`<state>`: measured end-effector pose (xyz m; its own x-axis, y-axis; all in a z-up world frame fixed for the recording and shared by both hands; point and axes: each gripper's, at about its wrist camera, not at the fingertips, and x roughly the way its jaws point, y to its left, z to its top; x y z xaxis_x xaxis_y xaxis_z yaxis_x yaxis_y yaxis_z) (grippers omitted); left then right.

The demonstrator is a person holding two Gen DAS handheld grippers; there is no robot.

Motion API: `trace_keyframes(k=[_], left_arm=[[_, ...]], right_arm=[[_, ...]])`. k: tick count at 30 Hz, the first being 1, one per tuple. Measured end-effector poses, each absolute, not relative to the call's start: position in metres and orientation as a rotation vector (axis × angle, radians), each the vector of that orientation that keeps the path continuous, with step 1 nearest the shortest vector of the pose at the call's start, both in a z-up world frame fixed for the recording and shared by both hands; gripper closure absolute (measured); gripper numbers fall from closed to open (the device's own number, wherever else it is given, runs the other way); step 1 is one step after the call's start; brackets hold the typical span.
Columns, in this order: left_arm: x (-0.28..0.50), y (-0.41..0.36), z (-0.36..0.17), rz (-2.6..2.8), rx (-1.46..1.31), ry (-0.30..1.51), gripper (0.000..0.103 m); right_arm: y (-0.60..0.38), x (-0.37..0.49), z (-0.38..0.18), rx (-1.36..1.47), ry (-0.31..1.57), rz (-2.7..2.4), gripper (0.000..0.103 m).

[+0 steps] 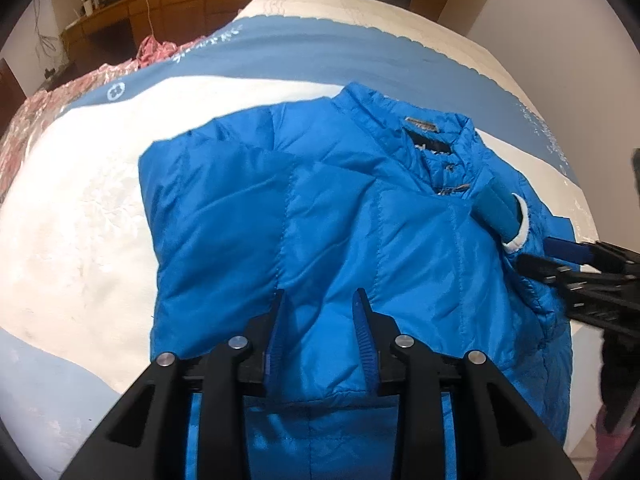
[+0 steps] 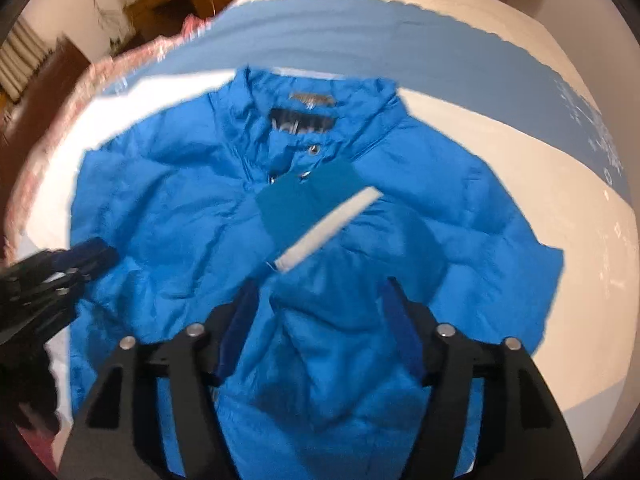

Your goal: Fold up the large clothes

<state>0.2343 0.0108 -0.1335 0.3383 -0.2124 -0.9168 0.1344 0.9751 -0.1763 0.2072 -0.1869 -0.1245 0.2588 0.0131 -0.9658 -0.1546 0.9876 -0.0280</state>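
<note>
A bright blue puffer jacket (image 1: 352, 232) lies front up on the bed, collar away from me; it also shows in the right wrist view (image 2: 192, 216). A sleeve is folded across the chest, its teal cuff with a white band (image 2: 320, 216) near the collar (image 2: 312, 120). My left gripper (image 1: 322, 300) is open and empty, just above the jacket's lower left part. My right gripper (image 2: 318, 286) is open and empty over the folded sleeve, just below the cuff. Each gripper shows at the edge of the other's view: the right (image 1: 560, 260), the left (image 2: 80, 260).
The bed cover (image 1: 80, 216) is white with a blue band (image 1: 304, 52). A pink patterned quilt (image 1: 48, 100) lies along the bed's left side. A wooden desk and cabinets (image 1: 108, 16) stand behind, with a white wall to the right.
</note>
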Motion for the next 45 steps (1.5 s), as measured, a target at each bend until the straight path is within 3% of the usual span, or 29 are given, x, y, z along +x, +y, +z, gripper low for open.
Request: trace_keyframes(k=[1,5,7,12,16,18,21,23,26,36,40,45], left_arm=[[0.235,0.012,-0.137,-0.222,-0.074,1.213,0.070],[0.236,0.014,-0.142,-0.230,-0.083,1.220,0.070],[0.236,0.014,-0.143,-0.231,-0.084,1.223,0.070],[0.237,0.013,-0.144,-0.230,-0.072,1.223,0.070],[0.234,0.010,-0.140,-0.227,-0.062,1.222,0.069],[0.233,0.008,-0.137,-0.232,-0.058,1.218,0.069],[0.231,0.007,-0.137,-0.226,-0.032,1.214,0.068],[0.232,0.009,-0.141,-0.215,-0.030,1.220,0.068],[0.235,0.018,-0.143,-0.207,-0.038,1.218,0.068],[0.242,0.039,-0.154,-0.163,-0.041,1.242,0.068],[0.236,0.034,-0.137,-0.174,-0.055,1.222,0.068],[0.236,0.018,-0.115,-0.199,-0.023,1.155,0.065]], right_arm=[[-0.185,0.209,-0.132,-0.152,1.315,0.087,0.052],[-0.210,0.209,-0.129,-0.025,1.304,0.087,0.079],[-0.233,0.204,-0.120,0.070,1.295,0.079,0.083],[-0.303,0.175,-0.102,0.322,1.277,0.110,0.079],[-0.342,0.148,-0.101,0.448,1.267,0.135,0.047],[-0.357,0.143,-0.110,0.535,1.274,0.166,0.042],[-0.369,0.139,-0.126,0.639,1.287,0.163,0.045],[-0.373,0.141,-0.137,0.645,1.301,0.131,0.072],[-0.372,0.145,-0.145,0.662,1.300,0.136,0.079],[-0.330,0.162,-0.156,0.384,1.363,0.067,0.077],[-0.324,0.151,-0.126,0.240,1.319,-0.003,0.066],[-0.319,0.143,-0.088,0.131,1.204,-0.077,0.064]])
